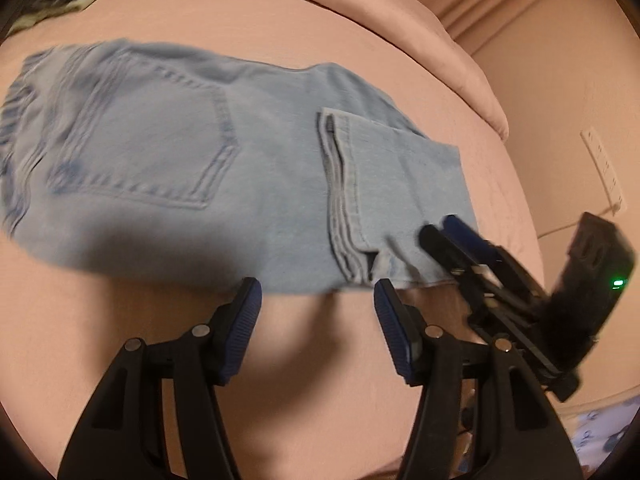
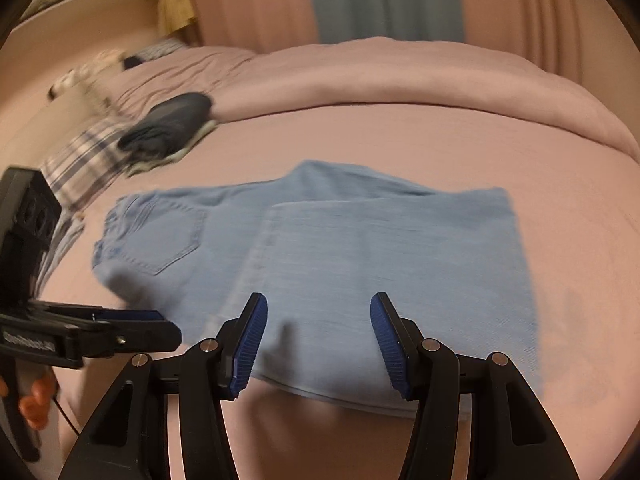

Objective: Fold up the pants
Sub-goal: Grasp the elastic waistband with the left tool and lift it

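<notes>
Light blue jeans (image 1: 192, 168) lie on the pink bed, folded lengthwise, with the leg ends folded back over the middle (image 1: 400, 184). The back pocket faces up at the left. My left gripper (image 1: 318, 304) is open and empty, just off the near edge of the jeans. My right gripper (image 2: 318, 332) is open and empty, above the folded leg part (image 2: 380, 248) near its front edge. The right gripper also shows in the left wrist view (image 1: 444, 236), over the near right corner of the jeans. The left gripper shows in the right wrist view (image 2: 160, 326) at the left.
The pink bed sheet (image 2: 400, 132) spreads all around, with a rolled pink duvet (image 2: 400, 76) behind. A dark folded garment (image 2: 172, 124) and a plaid cloth (image 2: 84, 160) lie at the back left. Curtains (image 2: 384, 0) hang behind the bed.
</notes>
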`<state>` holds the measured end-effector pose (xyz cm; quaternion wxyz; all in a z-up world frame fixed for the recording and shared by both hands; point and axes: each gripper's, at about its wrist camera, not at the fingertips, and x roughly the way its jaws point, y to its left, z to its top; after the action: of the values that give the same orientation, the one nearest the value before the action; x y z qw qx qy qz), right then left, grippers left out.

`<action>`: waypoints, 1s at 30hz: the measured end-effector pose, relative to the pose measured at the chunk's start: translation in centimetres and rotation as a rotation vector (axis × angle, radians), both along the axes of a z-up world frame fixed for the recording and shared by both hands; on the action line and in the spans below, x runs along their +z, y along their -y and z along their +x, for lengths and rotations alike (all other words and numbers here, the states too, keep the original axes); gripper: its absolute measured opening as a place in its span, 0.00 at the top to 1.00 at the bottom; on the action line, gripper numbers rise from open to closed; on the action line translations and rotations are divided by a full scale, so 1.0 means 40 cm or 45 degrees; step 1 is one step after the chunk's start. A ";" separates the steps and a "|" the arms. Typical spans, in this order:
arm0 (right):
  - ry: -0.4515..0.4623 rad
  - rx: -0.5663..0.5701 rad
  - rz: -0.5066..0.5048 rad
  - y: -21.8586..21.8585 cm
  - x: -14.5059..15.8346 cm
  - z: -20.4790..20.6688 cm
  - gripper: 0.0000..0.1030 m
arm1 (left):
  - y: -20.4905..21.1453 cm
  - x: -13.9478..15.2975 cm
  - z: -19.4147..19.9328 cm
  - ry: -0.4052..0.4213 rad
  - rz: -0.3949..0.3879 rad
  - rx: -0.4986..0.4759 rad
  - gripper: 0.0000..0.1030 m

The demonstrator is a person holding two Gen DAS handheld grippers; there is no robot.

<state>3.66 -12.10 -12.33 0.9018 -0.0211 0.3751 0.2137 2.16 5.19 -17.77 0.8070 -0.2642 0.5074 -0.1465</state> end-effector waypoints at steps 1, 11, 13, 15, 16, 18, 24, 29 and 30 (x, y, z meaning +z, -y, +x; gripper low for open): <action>-0.013 0.019 -0.021 -0.020 -0.012 0.002 0.46 | -0.007 0.000 -0.010 -0.009 0.014 0.023 0.37; -0.070 0.063 -0.065 -0.064 -0.070 0.003 0.52 | -0.175 -0.064 -0.070 -0.092 -0.294 0.400 0.32; -0.066 0.060 -0.074 -0.064 -0.069 0.003 0.52 | -0.199 -0.083 -0.062 -0.101 -0.364 0.481 0.31; -0.071 0.058 -0.070 -0.061 -0.066 0.006 0.52 | -0.216 -0.096 -0.049 -0.096 -0.416 0.541 0.29; -0.074 0.057 -0.064 -0.055 -0.065 0.004 0.52 | -0.219 -0.097 -0.037 -0.089 -0.437 0.562 0.26; -0.076 0.058 -0.061 -0.055 -0.065 0.005 0.52 | -0.234 -0.101 -0.024 -0.077 -0.487 0.604 0.22; -0.078 0.054 -0.067 -0.055 -0.065 0.009 0.52 | -0.283 -0.102 -0.001 -0.047 -0.614 0.721 0.19; -0.083 0.055 -0.072 -0.057 -0.064 0.009 0.52 | -0.305 -0.085 0.000 -0.054 -0.631 0.761 0.37; -0.086 0.055 -0.071 -0.056 -0.064 0.010 0.52 | -0.303 -0.080 -0.002 -0.053 -0.604 0.751 0.39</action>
<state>4.06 -9.84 -14.89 0.8829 -0.0472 0.4105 0.2231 2.08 17.31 -20.98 0.7204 -0.5814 0.3778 -0.0157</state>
